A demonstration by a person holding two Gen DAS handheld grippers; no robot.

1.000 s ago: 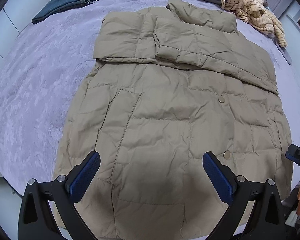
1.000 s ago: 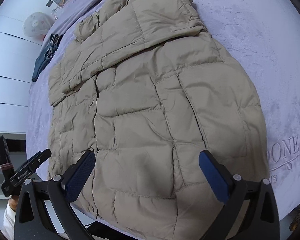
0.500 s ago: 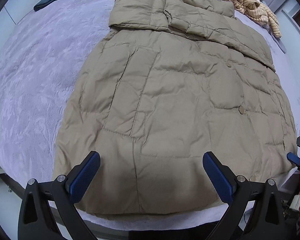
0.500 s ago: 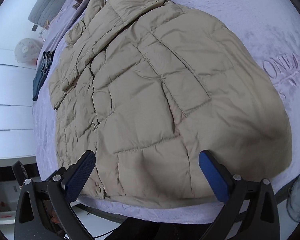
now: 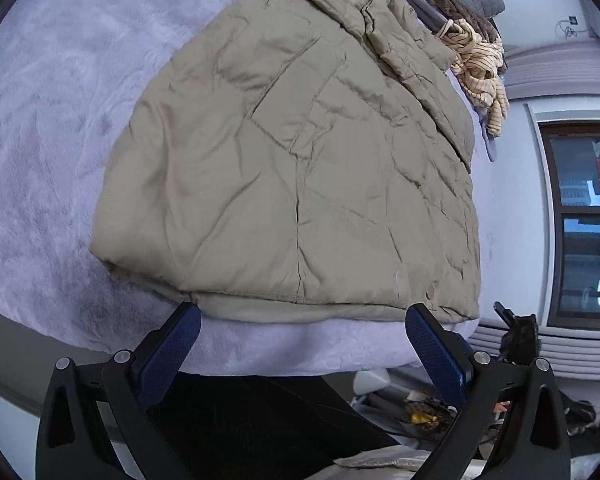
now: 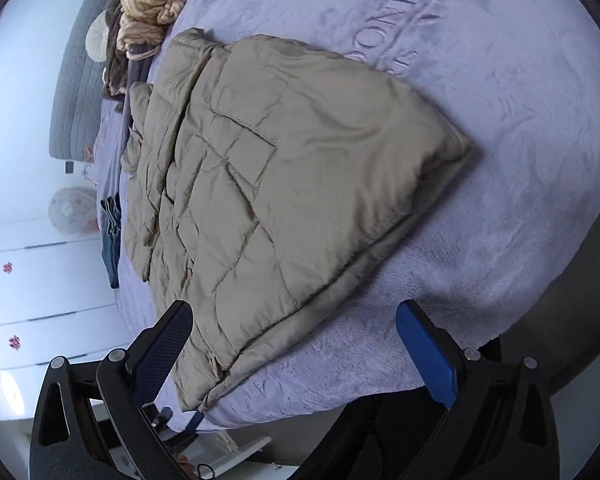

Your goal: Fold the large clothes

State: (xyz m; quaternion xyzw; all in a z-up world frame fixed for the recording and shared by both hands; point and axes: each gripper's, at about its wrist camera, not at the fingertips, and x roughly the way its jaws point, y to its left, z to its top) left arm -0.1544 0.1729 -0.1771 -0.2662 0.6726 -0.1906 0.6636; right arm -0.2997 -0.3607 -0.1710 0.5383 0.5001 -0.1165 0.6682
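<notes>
Left wrist view has the left claw (image 5: pixel 300 344) spread wide and empty, just short of the beige quilted puffer jacket (image 5: pixel 300 160) lying on the lavender fleece bed (image 5: pixel 40 120). Right claw (image 6: pixel 296 344) gapes empty too; striped cream clothing (image 6: pixel 156 0) is heaped beyond.

A lilac-covered bed (image 5: pixel 40 128) carries a khaki padded jacket (image 5: pixel 300 168) just beyond the fingers, with striped clothing (image 5: pixel 480 68) and jeans (image 6: pixel 111 236) farther off.

soft cool daylight, strong fisheye bending.
</notes>
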